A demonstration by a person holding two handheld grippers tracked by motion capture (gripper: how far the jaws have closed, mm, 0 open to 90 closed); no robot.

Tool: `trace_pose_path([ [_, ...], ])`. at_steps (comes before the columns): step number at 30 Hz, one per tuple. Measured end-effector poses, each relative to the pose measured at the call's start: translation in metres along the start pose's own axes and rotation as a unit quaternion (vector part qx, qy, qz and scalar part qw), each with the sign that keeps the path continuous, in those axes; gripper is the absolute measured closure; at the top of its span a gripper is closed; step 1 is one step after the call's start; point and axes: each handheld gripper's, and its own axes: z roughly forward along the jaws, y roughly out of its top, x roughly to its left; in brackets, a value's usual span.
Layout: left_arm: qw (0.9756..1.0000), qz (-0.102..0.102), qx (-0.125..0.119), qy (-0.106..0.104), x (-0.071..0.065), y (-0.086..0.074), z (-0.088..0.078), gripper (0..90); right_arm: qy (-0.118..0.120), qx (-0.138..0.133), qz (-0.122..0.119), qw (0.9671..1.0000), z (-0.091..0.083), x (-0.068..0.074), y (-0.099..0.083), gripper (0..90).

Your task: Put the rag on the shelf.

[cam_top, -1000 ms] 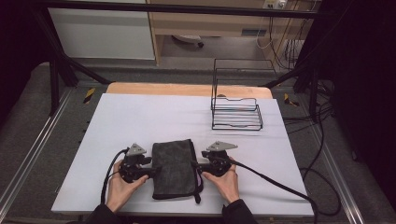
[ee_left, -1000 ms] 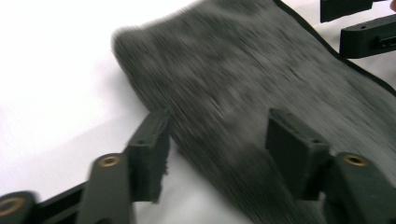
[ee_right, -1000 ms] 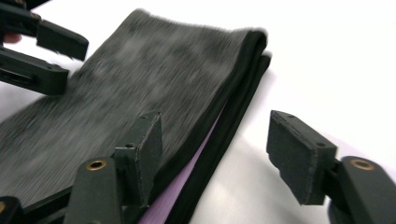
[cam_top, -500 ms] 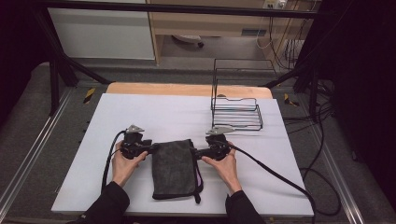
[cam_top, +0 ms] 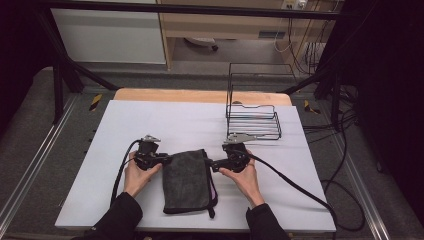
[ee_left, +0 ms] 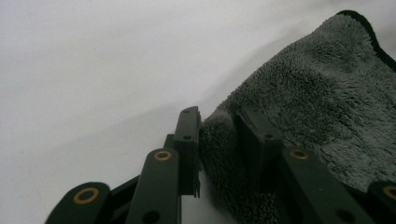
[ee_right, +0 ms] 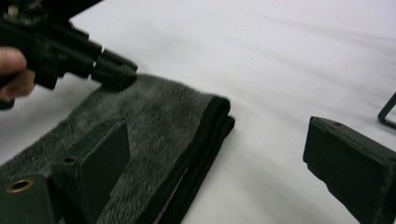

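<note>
Surface: white tabletop.
Item: folded dark grey plush towel, soft, light, floppy.
Hold: far corners.
Left gripper: just closing, pinching my towel's corner.
Right gripper: just opening, spread, holding nothing.

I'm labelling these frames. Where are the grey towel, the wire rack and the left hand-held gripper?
grey towel (cam_top: 186,180), high view, middle of the folded cloth
wire rack (cam_top: 252,127), high view, its lower basket
left hand-held gripper (ee_left: 219,128), left gripper view, midway between fingertips
</note>
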Motion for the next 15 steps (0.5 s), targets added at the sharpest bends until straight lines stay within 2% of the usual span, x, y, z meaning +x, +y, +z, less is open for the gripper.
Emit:
trace_pose_path([
  [5,1.0,0.0,0.004,-0.007,0.001,0.0,0.0,73.8,-0.009,0.015,0.004,0.9998,0.015,-0.006,0.008,10.4],
  [11,1.0,0.008,0.005,-0.003,-0.001,0.0,0.0,75.5,0.004,0.037,0.012,0.9992,0.042,-0.007,0.009,24.2],
  [13,0.9999,0.009,0.004,-0.005,0.0,0.0,0.0,75.5,0.01,0.041,0.021,0.9989,0.049,-0.008,0.008,31.1],
  [15,0.9999,0.012,0.004,-0.004,0.0,0.0,0.001,75.5,0.007,0.05,0.025,0.9984,0.054,-0.008,0.007,35.9],
])
